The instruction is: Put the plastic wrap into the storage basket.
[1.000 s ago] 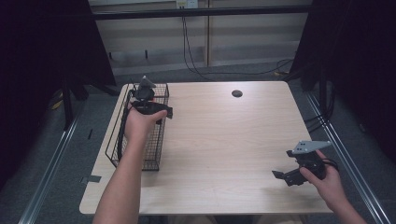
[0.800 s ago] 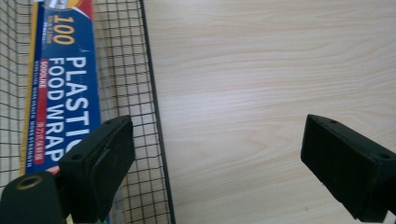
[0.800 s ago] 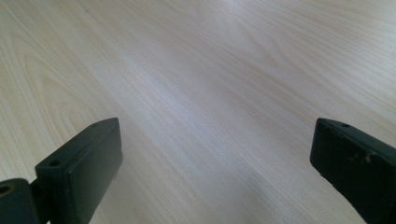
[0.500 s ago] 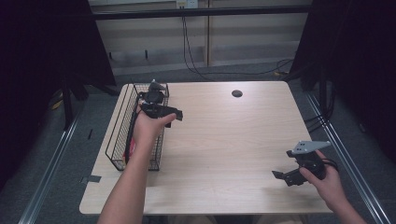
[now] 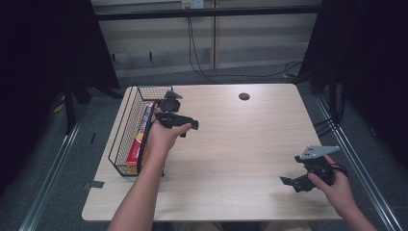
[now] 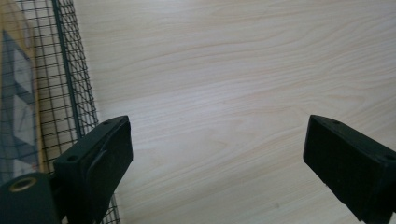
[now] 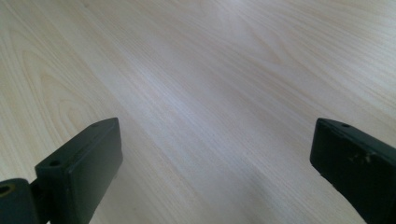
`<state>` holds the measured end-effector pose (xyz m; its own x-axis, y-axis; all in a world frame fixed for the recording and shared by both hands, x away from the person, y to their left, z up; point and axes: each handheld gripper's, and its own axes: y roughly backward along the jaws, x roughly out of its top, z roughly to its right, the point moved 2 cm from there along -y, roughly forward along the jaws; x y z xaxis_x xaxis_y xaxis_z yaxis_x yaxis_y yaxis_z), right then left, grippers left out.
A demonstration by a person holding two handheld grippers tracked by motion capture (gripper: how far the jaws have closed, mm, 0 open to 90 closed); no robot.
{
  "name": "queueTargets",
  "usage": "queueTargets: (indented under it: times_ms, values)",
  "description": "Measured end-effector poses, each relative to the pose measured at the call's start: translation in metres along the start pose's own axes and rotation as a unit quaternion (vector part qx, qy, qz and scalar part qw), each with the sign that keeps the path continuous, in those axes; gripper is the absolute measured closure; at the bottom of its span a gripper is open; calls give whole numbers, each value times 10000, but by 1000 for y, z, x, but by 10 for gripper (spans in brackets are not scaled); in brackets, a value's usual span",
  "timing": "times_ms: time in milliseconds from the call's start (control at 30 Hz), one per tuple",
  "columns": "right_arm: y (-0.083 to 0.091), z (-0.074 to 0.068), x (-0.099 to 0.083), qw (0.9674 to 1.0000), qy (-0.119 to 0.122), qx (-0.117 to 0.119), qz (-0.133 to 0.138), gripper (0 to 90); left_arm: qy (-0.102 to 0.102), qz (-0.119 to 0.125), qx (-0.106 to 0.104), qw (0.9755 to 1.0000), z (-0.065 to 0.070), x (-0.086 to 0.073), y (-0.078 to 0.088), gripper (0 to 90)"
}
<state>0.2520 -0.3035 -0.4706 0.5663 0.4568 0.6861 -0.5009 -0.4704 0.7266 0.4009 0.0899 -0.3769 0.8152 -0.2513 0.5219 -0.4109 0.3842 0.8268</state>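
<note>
A black wire basket [image 5: 126, 129] stands along the table's left edge, and a long orange and red box [image 5: 140, 135] lies inside it. My left gripper [image 5: 188, 126] hovers just right of the basket, over bare wood, with its jaws wide apart and nothing between them. In the left gripper view the basket mesh [image 6: 74, 88] and the box [image 6: 16, 107] show at the left, beside the left gripper [image 6: 217, 158]. My right gripper [image 5: 290, 183] rests low near the table's front right corner, open and empty. The right gripper [image 7: 217, 163] looks onto plain wood.
The light wooden table [image 5: 240, 139] has a round black cable hole [image 5: 244, 96] near its far edge. Cables [image 5: 202, 53] hang down the wall behind. Dark curtains close off both sides.
My left gripper has moved from above the basket to the right, out over the tabletop, staying open. The right gripper has not moved.
</note>
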Motion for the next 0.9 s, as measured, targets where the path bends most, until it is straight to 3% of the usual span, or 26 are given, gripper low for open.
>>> queueTargets:
  times_ms: [467,900]
  values:
    - [-2,1,-2,10000,-9,10,-16,26,-140,48,-354,9993,20,-22,-27,78]
    - [-1,4,-6,10000,-43,-30,-12,26,-290,141,-432,9985,27,-42,-47,60]
